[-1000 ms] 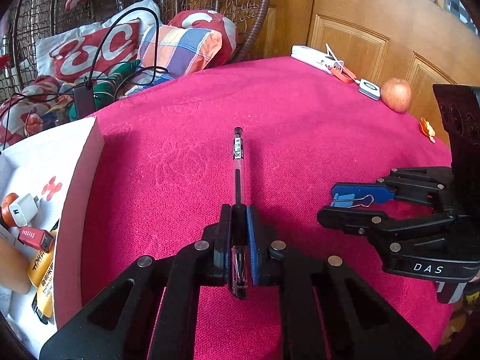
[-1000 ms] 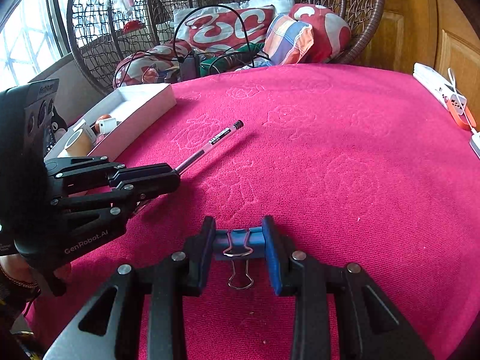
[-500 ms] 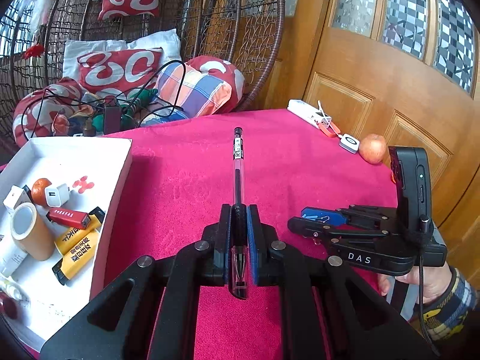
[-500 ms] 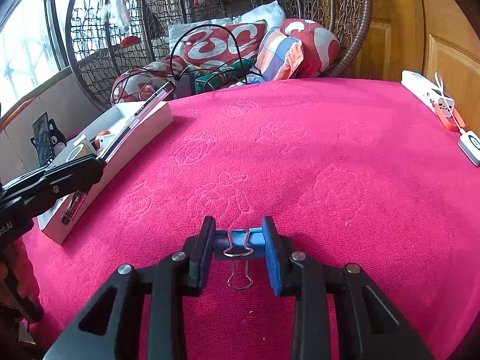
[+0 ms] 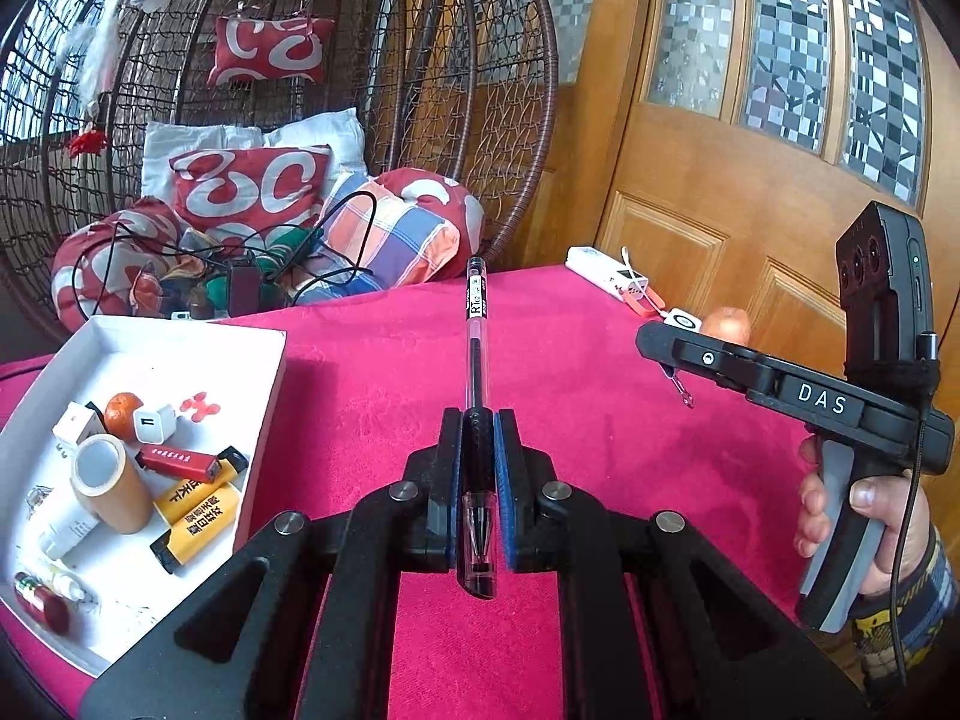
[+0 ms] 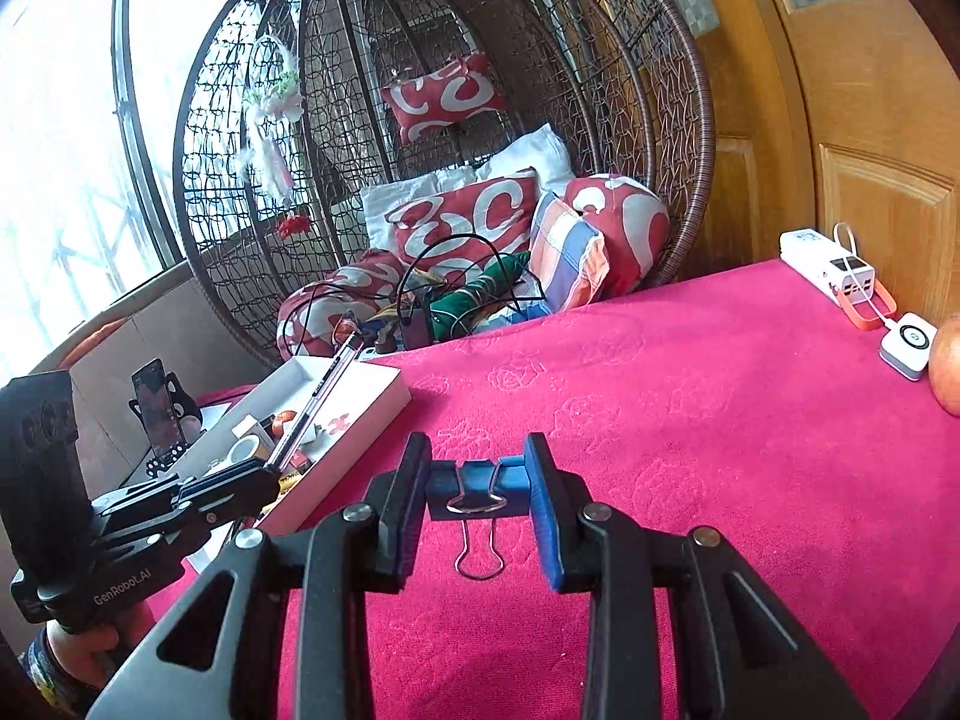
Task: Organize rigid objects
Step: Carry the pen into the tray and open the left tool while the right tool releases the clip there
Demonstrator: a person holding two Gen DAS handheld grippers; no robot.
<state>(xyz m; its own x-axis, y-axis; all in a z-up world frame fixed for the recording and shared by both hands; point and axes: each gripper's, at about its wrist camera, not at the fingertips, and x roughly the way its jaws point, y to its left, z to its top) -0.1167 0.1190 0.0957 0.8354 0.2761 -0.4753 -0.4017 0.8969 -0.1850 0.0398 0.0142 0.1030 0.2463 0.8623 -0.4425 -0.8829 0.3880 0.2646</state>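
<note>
My left gripper [image 5: 479,468] is shut on a clear gel pen [image 5: 476,324] and holds it well above the pink tablecloth, pen pointing forward. In the right wrist view the left gripper [image 6: 252,477] hovers beside the white box [image 6: 384,402], with the pen [image 6: 318,396] slanting over it. My right gripper [image 6: 477,480] is shut on a blue binder clip [image 6: 474,480], its wire handle hanging down. The right gripper [image 5: 654,339] shows raised at the right in the left wrist view; the clip is mostly hidden there.
The white box [image 5: 264,420] at the left holds a tape roll [image 5: 111,483], lighters, a charger plug and an orange. A white power bank [image 6: 831,267], a small white device [image 6: 909,345] and an apple [image 6: 948,366] lie at the table's far right. A wicker chair with cushions stands behind.
Both grippers have risen from the tablecloth with the pen and the clip. The left gripper has moved left toward the white box.
</note>
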